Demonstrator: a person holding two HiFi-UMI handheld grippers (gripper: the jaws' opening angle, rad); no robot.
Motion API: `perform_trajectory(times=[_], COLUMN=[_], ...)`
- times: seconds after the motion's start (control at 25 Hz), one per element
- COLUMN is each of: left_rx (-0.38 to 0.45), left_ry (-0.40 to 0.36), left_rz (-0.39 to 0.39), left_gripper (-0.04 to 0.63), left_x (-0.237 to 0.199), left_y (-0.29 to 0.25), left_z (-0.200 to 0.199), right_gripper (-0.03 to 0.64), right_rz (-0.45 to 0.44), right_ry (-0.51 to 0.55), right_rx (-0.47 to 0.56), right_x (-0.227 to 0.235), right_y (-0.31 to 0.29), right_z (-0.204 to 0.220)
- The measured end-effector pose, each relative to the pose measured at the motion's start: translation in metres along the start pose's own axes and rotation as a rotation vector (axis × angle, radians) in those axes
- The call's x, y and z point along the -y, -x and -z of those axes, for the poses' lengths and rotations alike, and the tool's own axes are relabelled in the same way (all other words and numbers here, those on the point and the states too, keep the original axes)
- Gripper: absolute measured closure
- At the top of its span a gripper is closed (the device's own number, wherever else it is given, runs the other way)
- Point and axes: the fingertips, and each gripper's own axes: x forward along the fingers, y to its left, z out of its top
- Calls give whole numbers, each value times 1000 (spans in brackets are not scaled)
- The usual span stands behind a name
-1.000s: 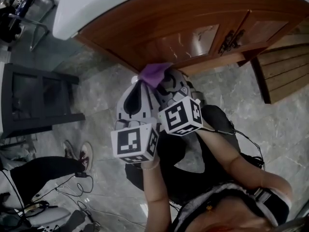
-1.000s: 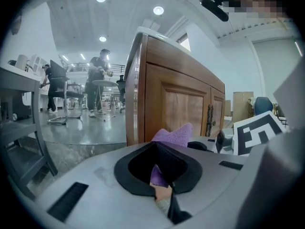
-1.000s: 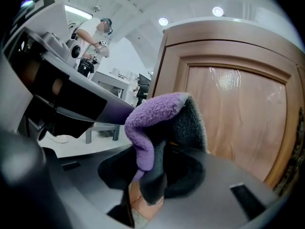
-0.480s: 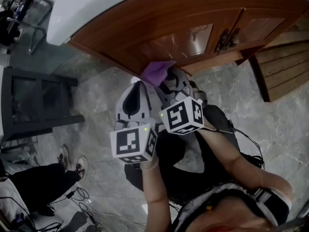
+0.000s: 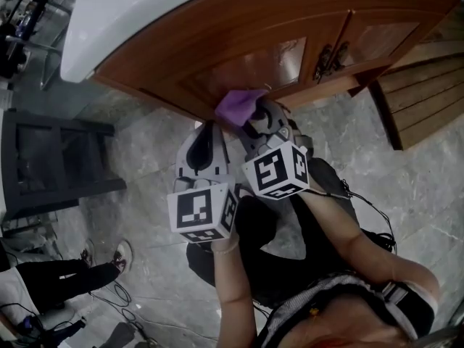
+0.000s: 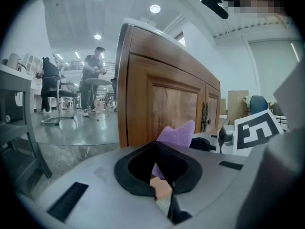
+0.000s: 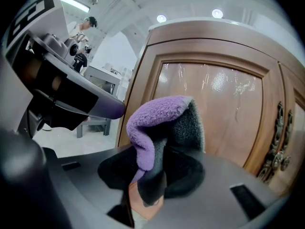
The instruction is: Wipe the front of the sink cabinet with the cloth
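Observation:
The wooden sink cabinet [image 5: 290, 20] fills the top of the head view, under a white counter [image 5: 123, 13]. My right gripper [image 5: 254, 116] is shut on a purple cloth [image 5: 239, 106], which it holds at the lower part of the left door. In the right gripper view the cloth [image 7: 155, 120] stands folded up out of the right gripper [image 7: 159, 144], just before the glossy door panel [image 7: 219, 109]. My left gripper [image 5: 206, 133] hangs beside it to the left, shut and holding nothing. The left gripper view shows the left gripper [image 6: 159, 151] with the cloth [image 6: 177, 135] behind it.
Metal door handles [image 5: 326, 58] sit right of the cloth. A black stand [image 5: 58, 158] is on the stone floor at the left, wooden planks [image 5: 428, 100] at the right. A person's legs [image 5: 51, 278] and cables lie at the lower left. People stand far off [image 6: 93, 80].
The cloth and right gripper have slid a little along the cabinet front toward the door handles, the left gripper following. The person at the lower left has stepped further left.

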Motion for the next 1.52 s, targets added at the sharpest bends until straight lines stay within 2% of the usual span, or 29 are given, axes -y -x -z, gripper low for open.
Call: perform_trajectory(times=[0.92,1.32,1.52], left_rx=[8,11,9], left_ry=[-25,-36,-38], left_rz=[129,179,191], left_gripper=[595,595,595], left_x=[53,73,80], left_y=[-40,-52,-56], left_z=[-8,-11,-11], right_gripper=[434,434,434], right_rz=[131,203,212], right_ry=[-81,-100,-85], right_rx=[-51,-87,-94], right_x=[71,104,109], right_y=[35,51,55], right_z=[39,56,63])
